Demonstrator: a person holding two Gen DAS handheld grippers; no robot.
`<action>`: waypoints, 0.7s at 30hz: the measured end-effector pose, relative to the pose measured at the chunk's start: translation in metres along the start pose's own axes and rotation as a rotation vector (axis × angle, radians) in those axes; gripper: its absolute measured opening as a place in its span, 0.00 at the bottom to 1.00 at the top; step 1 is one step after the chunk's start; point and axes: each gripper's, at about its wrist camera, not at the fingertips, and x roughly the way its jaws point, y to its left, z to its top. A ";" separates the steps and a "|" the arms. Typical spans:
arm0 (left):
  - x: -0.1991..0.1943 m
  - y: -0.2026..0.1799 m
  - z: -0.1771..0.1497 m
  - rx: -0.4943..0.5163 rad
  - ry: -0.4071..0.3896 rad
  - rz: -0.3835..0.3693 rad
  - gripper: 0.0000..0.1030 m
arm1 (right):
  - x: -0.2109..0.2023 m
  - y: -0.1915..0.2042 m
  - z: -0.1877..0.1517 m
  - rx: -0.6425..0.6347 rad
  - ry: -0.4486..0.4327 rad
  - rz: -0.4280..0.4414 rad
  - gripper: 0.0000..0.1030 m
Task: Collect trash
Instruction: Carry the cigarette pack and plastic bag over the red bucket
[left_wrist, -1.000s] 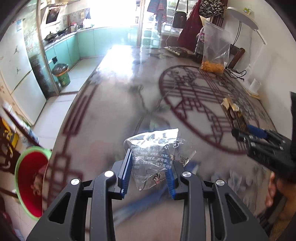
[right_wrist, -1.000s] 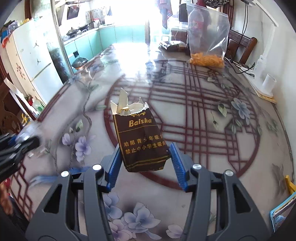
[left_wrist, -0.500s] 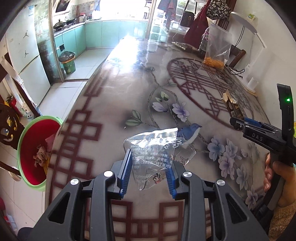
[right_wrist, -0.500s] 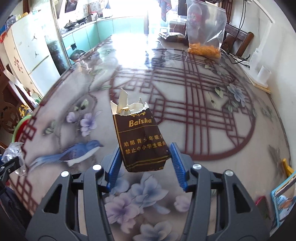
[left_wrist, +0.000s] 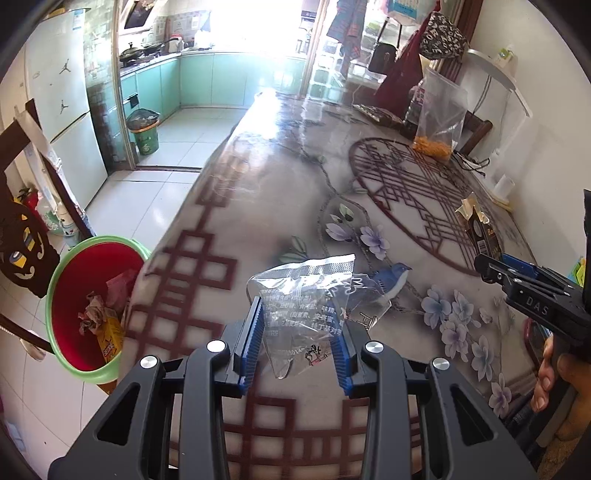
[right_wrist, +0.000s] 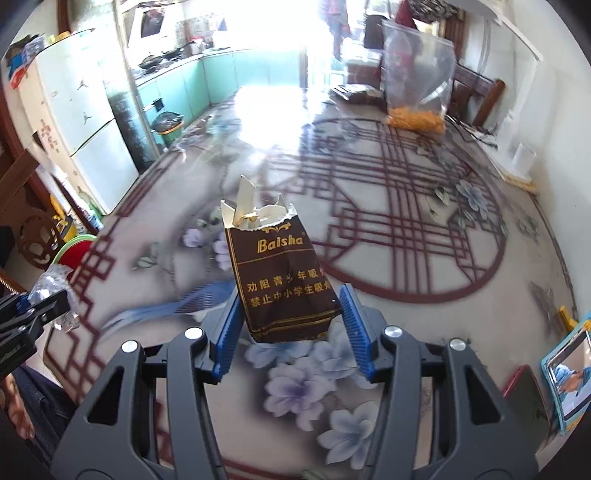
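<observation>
My left gripper (left_wrist: 299, 325) is shut on a crumpled clear plastic wrapper (left_wrist: 306, 299) with printed text, held above the patterned table near its left edge. My right gripper (right_wrist: 291, 314) is shut on a torn brown Baisha cigarette pack (right_wrist: 280, 280), held upright over the table. A red bin with a green rim (left_wrist: 92, 302) stands on the floor left of the table, with paper trash in it; its rim (right_wrist: 75, 245) also shows in the right wrist view. The right gripper (left_wrist: 491, 264) appears at the right in the left wrist view, with the pack (left_wrist: 478, 229) in it.
A clear bag of orange snacks (left_wrist: 439, 110) stands at the table's far right, with a dark flat packet (left_wrist: 376, 114) beside it. A phone (right_wrist: 524, 395) and a tablet (right_wrist: 569, 373) lie at the near right. A green kitchen bin (left_wrist: 144, 131) and a fridge (left_wrist: 62, 110) are beyond.
Both grippers have moved left across the table with their loads. The red bin has come closer and larger in the left wrist view and now shows in the right wrist view.
</observation>
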 end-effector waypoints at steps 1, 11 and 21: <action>-0.002 0.005 0.000 -0.011 -0.005 0.001 0.31 | -0.002 0.007 0.002 -0.012 -0.003 0.009 0.49; -0.016 0.067 -0.007 -0.117 -0.031 0.039 0.31 | -0.003 0.086 0.004 -0.148 -0.007 0.067 0.49; -0.027 0.156 -0.020 -0.305 -0.042 0.143 0.31 | 0.014 0.171 0.008 -0.260 0.046 0.209 0.49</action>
